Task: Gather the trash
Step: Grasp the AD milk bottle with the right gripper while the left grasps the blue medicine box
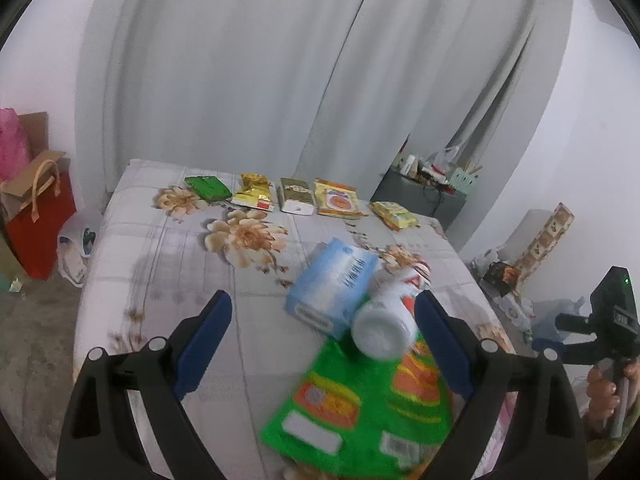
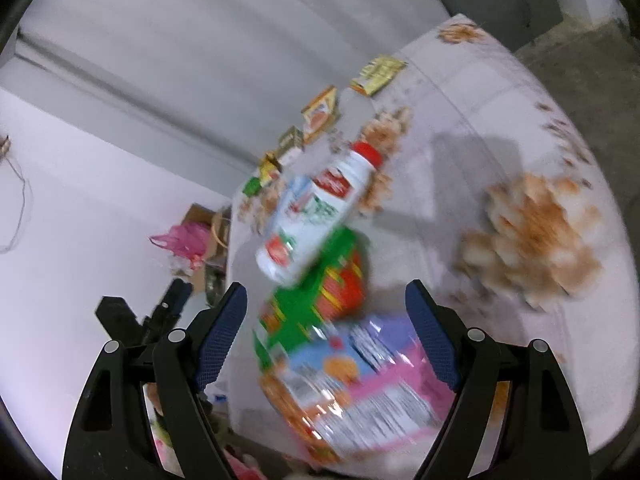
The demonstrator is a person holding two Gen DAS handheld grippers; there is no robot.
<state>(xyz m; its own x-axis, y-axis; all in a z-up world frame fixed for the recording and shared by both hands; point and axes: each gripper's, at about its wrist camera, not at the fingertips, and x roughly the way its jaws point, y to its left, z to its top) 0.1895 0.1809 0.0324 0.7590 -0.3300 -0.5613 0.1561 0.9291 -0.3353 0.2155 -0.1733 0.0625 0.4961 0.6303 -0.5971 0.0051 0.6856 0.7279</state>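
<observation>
We read the task as barely begun. Left gripper (image 1: 322, 334) stands wide apart and grips nothing; right gripper (image 2: 326, 334) likewise stands apart and empty, its view heavily blurred. Trash on the bed (image 1: 160, 264): at the near edge a white bottle (image 1: 384, 326) lies on its side, overlapping a green wrapper (image 1: 360, 400) and touching a blue box (image 1: 332, 292) to its left. A pink packet (image 2: 372, 392) lies nearest the right gripper. Along the far edge sits a row of five packets (image 1: 296, 196), untouched. No bin is identifiable; a red bag (image 1: 38, 220) stands on the floor far left. Everything is left to collect.
</observation>
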